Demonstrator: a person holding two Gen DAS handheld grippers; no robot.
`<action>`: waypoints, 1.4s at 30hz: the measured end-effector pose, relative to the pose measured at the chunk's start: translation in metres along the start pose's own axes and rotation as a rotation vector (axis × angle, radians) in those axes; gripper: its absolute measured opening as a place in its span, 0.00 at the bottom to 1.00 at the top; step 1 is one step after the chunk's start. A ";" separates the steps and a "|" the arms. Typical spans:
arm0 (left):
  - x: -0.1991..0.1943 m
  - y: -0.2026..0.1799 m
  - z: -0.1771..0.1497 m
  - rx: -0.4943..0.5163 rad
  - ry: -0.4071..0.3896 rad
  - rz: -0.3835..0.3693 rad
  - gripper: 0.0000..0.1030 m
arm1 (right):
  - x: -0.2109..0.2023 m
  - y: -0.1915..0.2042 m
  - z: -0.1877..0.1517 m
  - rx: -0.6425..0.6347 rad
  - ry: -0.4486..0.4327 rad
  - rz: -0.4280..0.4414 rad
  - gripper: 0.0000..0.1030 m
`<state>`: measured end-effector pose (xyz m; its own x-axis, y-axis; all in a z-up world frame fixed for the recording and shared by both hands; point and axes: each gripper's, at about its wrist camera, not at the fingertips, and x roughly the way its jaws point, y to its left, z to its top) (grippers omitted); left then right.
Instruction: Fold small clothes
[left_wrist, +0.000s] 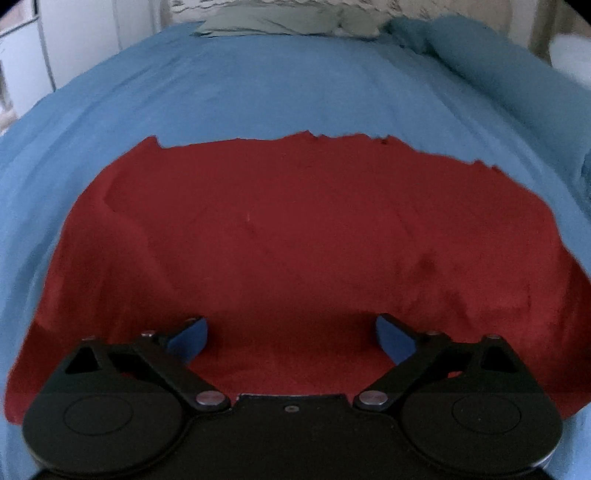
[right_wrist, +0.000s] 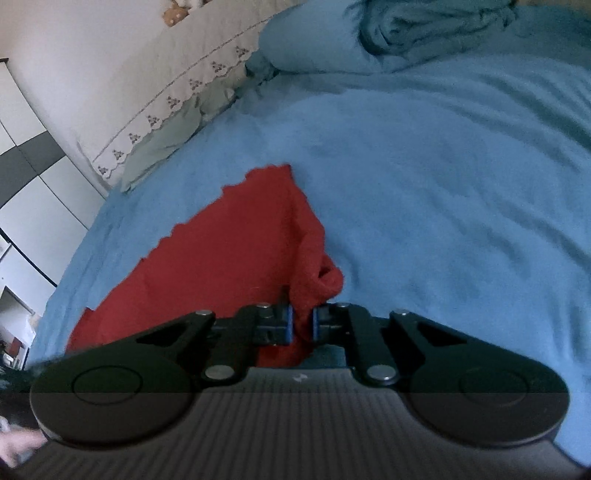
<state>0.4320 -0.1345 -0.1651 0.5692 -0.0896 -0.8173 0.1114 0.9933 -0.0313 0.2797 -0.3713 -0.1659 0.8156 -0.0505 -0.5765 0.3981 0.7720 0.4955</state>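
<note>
Two grippers: the right gripper pinches the red cloth at bottom middle; the left gripper is spread wide over the red cloth on the blue sheet.

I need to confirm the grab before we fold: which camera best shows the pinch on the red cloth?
The right wrist view: the right gripper is shut on a bunched edge of the red fabric cloth. The left wrist view shows only the cloth spread over the blue bedsheet, beyond the open left gripper.
</note>
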 end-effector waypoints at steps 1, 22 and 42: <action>-0.002 0.001 0.003 0.004 0.013 -0.009 0.96 | -0.002 0.008 0.003 -0.011 0.002 -0.001 0.23; -0.081 0.223 -0.070 -0.116 0.016 -0.020 0.94 | 0.049 0.341 -0.155 -0.988 0.313 0.441 0.21; -0.105 0.234 -0.059 -0.279 -0.075 -0.165 0.94 | -0.024 0.188 -0.138 -0.911 0.098 0.121 0.69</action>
<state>0.3500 0.1112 -0.1210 0.6212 -0.2461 -0.7440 -0.0140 0.9458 -0.3245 0.2771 -0.1375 -0.1486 0.7745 0.0843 -0.6269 -0.2052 0.9710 -0.1229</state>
